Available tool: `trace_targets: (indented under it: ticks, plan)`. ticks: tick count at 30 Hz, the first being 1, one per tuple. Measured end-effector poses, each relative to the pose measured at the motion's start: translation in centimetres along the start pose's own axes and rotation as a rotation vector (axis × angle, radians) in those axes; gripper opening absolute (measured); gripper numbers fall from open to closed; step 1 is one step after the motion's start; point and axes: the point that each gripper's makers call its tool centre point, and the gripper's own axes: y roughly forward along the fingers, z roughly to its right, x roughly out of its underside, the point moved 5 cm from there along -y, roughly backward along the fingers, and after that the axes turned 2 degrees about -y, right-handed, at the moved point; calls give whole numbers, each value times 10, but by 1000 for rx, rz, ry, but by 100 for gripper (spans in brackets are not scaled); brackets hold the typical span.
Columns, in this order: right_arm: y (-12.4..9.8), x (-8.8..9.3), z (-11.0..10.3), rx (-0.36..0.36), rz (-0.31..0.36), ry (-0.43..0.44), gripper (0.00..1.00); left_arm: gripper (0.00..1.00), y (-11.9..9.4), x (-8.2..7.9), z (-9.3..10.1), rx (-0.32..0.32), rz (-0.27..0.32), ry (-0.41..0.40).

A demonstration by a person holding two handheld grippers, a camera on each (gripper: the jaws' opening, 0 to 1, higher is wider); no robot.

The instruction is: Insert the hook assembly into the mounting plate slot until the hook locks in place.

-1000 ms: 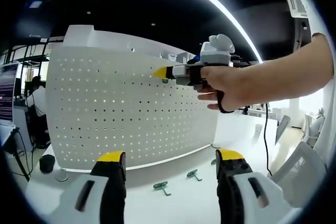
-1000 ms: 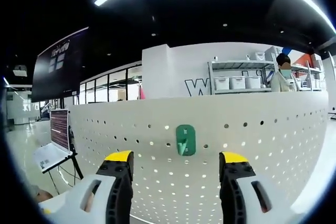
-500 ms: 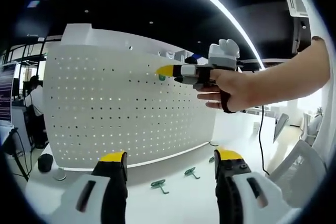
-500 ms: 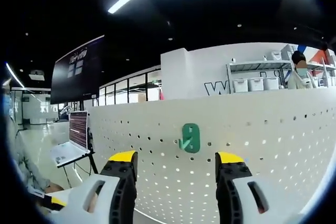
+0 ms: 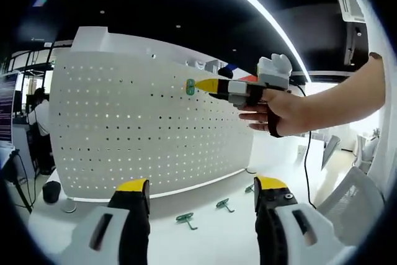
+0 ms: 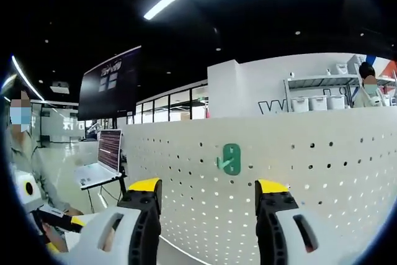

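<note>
Right gripper view: hook (image 6: 230, 158) on pegboard (image 6: 322, 178), dead ahead of right gripper (image 6: 209, 185), apart.
Long axis upright; both grippers' jaws spread, empty. Left gripper (image 5: 201, 185) is well below, near spare hooks (image 5: 185, 218).

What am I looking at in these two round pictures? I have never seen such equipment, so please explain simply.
A person holds one hand tool, called a gripper, in each hand. Each gripper carries a camera that looks forward between its two yellow-tipped jaws.

In the left gripper view, the left gripper is open and holds nothing. The person's hand reaches in from the right with the other gripper, near a green hook already hanging on the white pegboard. Three spare green hooks lie on the white table.

In the right gripper view, the right gripper is also open and empty, facing the same mounted hook.
</note>
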Motion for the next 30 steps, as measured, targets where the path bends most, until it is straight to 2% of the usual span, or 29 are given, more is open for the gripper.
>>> trace_targets:
  ticks: [5,6,7,9,20,30]
  plan:
    - [-16,5,0,-45,-6,-5,59,71,0,0,0,0,1,-3]
    - [-19,7,-1,-58,-14,-28,59,71,0,0,-1,-2,2,-3]
    - [-23,9,-3,-73,-34,-97,58,71,0,0,-1,-7,4,-3]
    - [-29,11,-6,-89,-24,-71,58,71,0,-1,-2,-11,7,-6]
    - [-58,18,-8,-104,-15,-66,58,72,-1,-1,-3,-15,12,-4]
    - [-91,29,-6,-88,-11,-59,61,73,0,0,-2,-15,8,-4]
